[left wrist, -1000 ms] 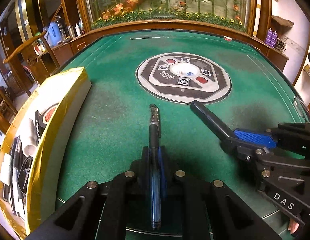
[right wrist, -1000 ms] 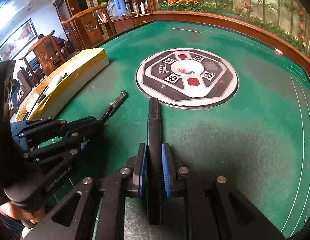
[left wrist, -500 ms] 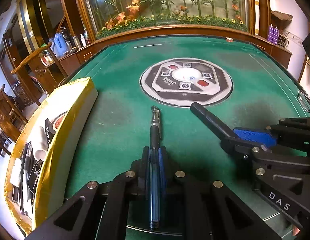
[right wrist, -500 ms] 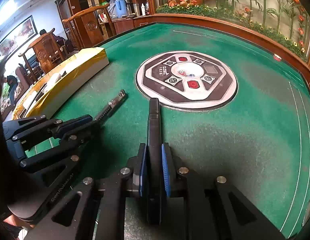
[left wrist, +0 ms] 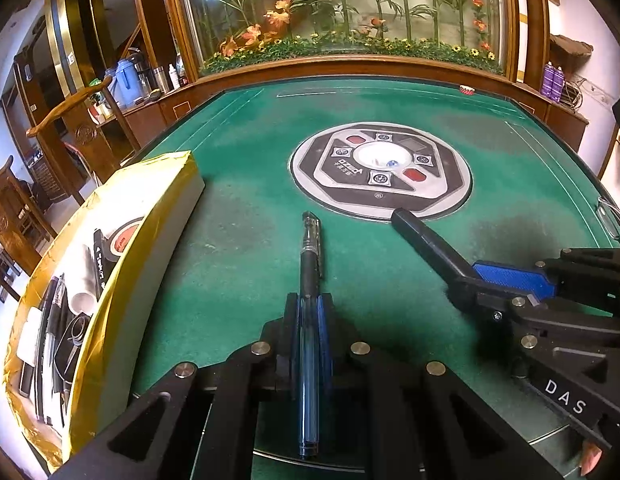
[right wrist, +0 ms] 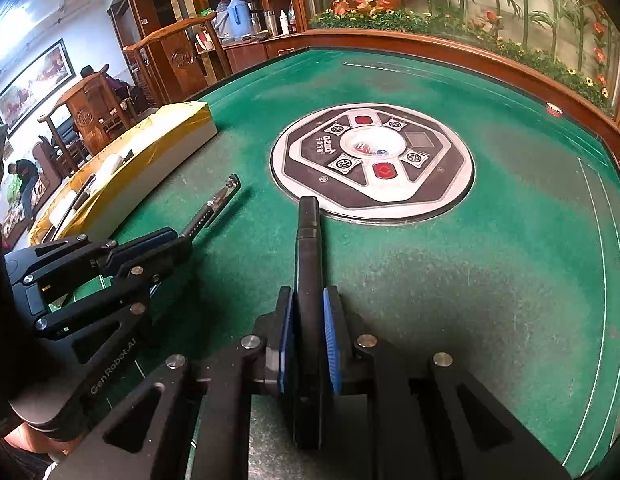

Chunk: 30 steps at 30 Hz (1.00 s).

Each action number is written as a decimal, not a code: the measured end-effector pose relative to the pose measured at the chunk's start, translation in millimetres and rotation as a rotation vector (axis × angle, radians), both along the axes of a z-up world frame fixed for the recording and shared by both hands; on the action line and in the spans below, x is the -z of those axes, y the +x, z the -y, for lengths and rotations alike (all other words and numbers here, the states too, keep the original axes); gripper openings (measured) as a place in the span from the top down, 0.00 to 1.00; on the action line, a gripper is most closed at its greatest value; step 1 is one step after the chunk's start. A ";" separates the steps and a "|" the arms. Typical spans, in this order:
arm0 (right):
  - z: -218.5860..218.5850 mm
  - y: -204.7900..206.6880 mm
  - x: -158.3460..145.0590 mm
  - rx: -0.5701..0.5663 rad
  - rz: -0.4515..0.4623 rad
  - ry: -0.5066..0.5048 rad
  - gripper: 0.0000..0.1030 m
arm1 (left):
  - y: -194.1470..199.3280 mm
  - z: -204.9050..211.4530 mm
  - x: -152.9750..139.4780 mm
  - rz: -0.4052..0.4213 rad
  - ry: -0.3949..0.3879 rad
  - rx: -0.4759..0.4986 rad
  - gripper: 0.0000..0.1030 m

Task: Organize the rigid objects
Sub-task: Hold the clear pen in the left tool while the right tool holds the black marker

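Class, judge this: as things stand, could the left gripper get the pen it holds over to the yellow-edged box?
Probably yes: the left gripper, shut on the pen, has only bare green felt between it and the box.

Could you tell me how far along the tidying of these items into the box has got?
Partly done: the yellow-edged box at the table's left already holds several pens and other items. In hand: the left gripper is shut on a pen, the right gripper on a black bar-shaped object, both over the green felt. Left: dropping both into the box.
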State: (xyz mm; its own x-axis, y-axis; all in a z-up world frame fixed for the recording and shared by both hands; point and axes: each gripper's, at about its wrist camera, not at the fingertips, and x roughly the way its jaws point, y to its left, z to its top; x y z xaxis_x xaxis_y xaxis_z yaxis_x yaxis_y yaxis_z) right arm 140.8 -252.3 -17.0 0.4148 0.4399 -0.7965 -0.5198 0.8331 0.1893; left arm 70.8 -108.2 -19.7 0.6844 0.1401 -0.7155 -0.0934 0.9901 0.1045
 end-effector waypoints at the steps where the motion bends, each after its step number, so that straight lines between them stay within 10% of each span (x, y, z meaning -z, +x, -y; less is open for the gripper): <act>1: 0.1 0.0 0.0 -0.001 -0.001 0.002 0.87 | -0.2 0.2 -0.2 0.000 0.000 0.000 0.92; 30: 1.5 -1.7 -8.5 0.001 0.012 0.053 0.86 | -8.1 -3.7 -7.7 0.057 0.014 -0.036 0.92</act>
